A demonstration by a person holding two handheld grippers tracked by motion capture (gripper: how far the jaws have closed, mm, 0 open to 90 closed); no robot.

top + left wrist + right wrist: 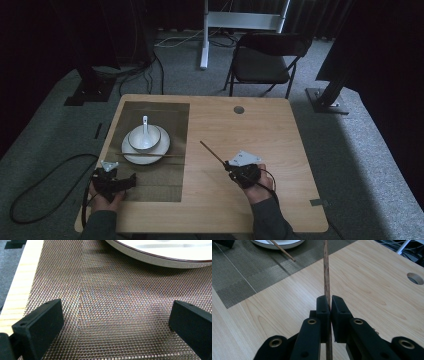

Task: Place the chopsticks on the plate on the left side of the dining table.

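My right gripper (231,165) (329,299) is shut on a dark wooden chopstick (211,152) (326,272) that sticks out past its jaws toward the far left, above the bare wood. A second chopstick (150,155) (283,251) lies across the front rim of a white plate (146,147) (160,251) on a woven placemat (165,175) (120,305). A white bowl (144,138) with a white spoon (145,126) sits on the plate. My left gripper (131,180) (116,320) stands open over the mat's near-left part, nothing between its jaws.
The wooden table (280,150) has a round cable hole (239,109) (415,278) at its far middle. A black folding chair (265,60) stands behind the table. Cables lie on the grey carpet to the left (45,180).
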